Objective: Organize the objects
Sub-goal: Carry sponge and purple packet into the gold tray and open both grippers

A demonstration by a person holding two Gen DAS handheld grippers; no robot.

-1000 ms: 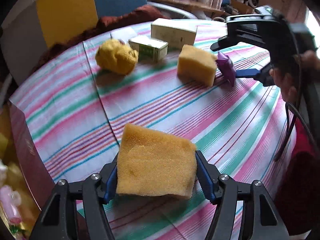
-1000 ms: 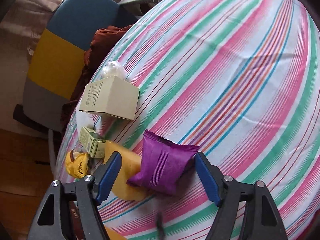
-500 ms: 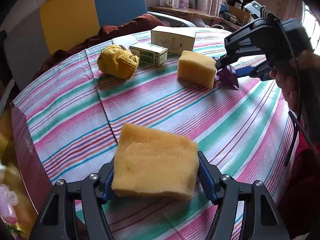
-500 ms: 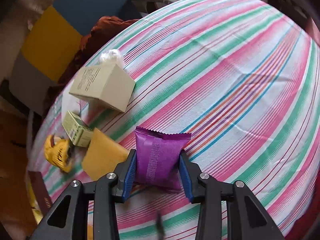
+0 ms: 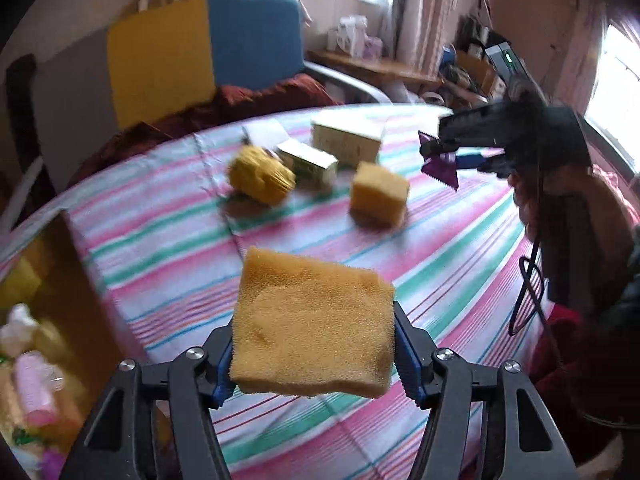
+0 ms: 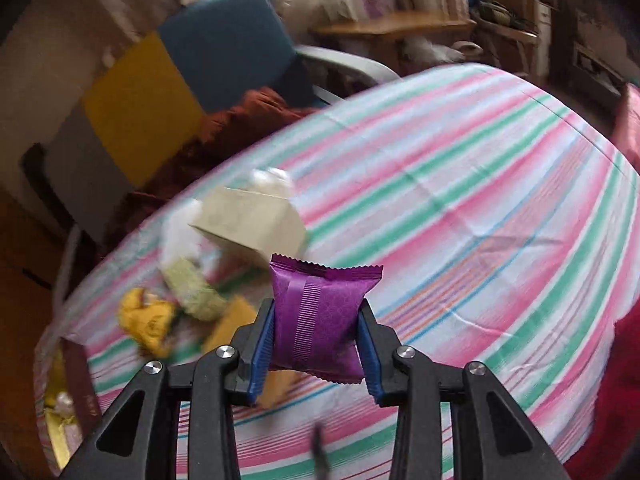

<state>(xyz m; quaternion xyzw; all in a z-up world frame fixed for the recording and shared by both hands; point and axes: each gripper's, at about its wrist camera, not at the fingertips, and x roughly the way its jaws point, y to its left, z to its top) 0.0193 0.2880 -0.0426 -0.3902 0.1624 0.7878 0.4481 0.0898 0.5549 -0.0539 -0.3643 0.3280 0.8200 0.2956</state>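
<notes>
left gripper (image 5: 314, 354): pinching flat sponge (image 5: 312, 320) by side edges, near, above table (image 5: 168, 232)
right gripper (image 6: 318, 344): just closed on purple packet (image 6: 320, 320), lifted
handling: sponge soft, light; packet probably crinkly, slippery

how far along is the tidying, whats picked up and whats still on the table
Done: some items already lie in the box at the table's left edge. In hand: the left gripper holds a flat sponge, the right gripper a purple packet, both off the cloth. Left: the sponge block, yellow knit item, green carton and beige box.
</notes>
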